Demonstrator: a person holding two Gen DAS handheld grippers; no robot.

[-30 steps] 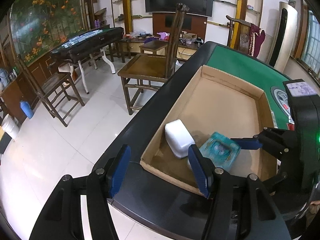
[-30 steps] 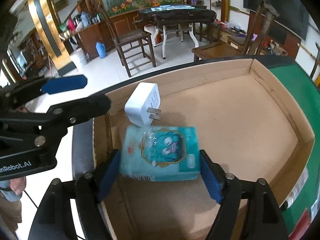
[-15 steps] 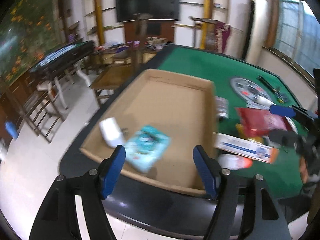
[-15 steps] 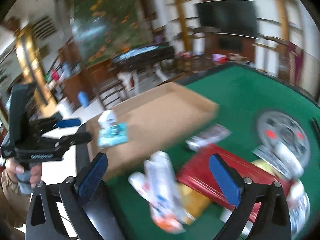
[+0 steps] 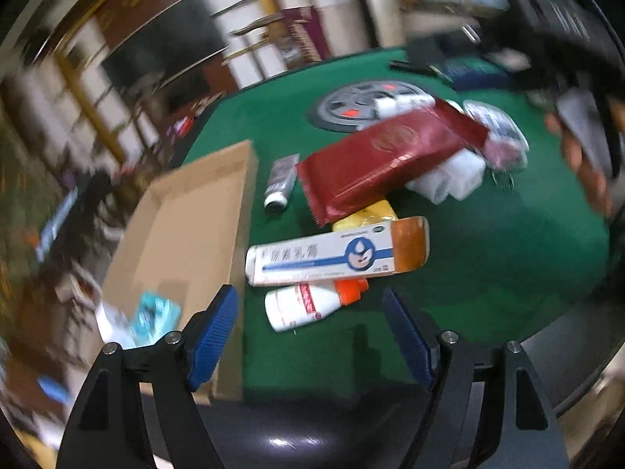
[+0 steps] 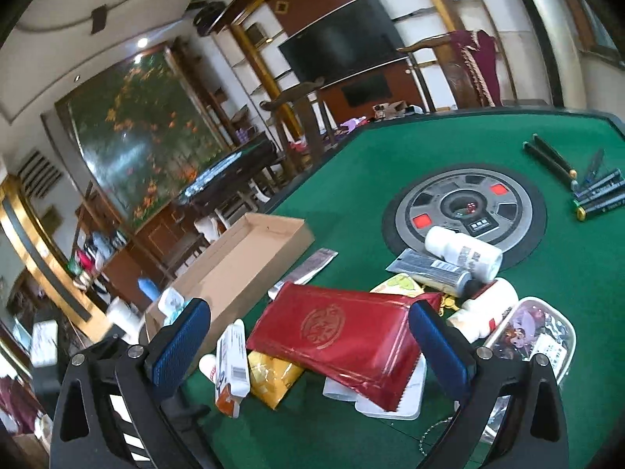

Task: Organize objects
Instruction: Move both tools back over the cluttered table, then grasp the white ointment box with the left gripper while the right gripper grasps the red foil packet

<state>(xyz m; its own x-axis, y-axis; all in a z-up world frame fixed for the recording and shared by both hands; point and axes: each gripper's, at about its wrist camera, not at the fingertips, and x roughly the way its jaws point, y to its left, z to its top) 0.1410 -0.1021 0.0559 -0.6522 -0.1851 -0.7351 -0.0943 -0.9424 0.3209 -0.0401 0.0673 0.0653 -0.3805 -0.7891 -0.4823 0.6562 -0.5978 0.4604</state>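
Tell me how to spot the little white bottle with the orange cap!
Find the green table with the cardboard box at its left. Next to the box lies a long white-and-blue carton. The bottle lies on its side just below it, nearest the camera; it alone has a bright orange cap.

right gripper [image 6: 308,336] wide open (empty), over red pouch [image 6: 340,332]; cardboard tray [image 6: 250,258] left

Our left tool [image 5: 310,336] and right tool [image 6: 308,342] are black frames with silver screws, and each finger wears a bumpy blue pad [image 5: 213,336].
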